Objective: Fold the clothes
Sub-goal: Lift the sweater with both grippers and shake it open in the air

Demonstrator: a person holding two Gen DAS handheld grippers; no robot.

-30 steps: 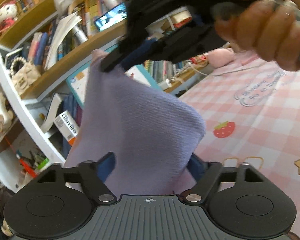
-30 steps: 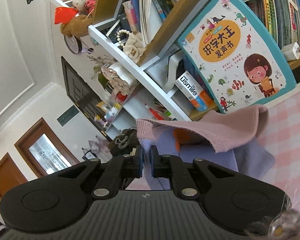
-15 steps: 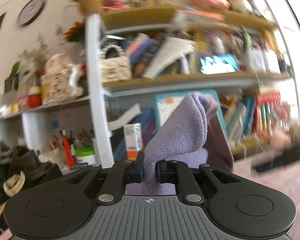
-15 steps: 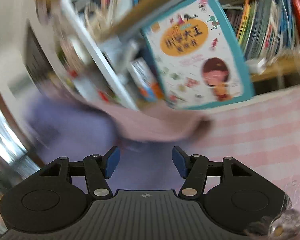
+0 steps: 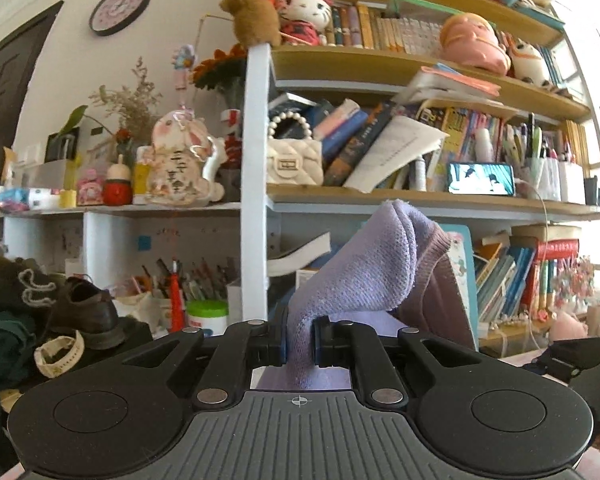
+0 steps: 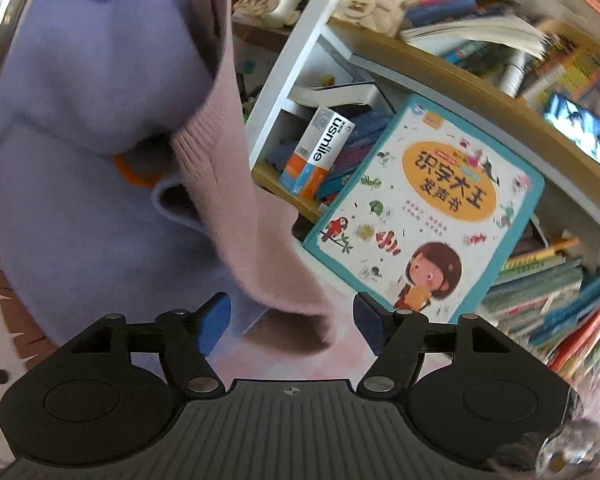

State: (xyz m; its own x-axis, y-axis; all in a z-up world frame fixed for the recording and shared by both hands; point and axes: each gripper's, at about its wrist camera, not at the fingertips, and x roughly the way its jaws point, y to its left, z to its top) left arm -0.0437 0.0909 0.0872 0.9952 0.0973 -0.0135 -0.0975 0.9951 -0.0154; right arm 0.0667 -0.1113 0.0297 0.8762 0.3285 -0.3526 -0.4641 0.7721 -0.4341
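Observation:
A lilac knit sweater (image 5: 364, 268) with a pinker ribbed edge is pinched in my left gripper (image 5: 300, 340), which is shut on a fold of it and holds it up in front of the bookshelf. In the right wrist view the same sweater (image 6: 80, 128) hangs at the left, its pink ribbed hem (image 6: 236, 208) trailing down between the blue-padded fingers. My right gripper (image 6: 290, 316) is open, with the hem's end lying loose between the jaws. An orange patch (image 6: 134, 172) shows inside the sweater.
A crowded bookshelf (image 5: 380, 196) fills the background, with a large teal children's book (image 6: 424, 208) leaning against it. A pink checked surface (image 6: 332, 360) lies below. Dark clothes and a shoe (image 5: 84, 312) lie at the left. The other gripper (image 5: 572, 356) shows at the far right.
My left gripper shut on the sweater and swung up to face the shelf. My right gripper opened and let go of the sweater's edge, then moved lower beside the hanging cloth.

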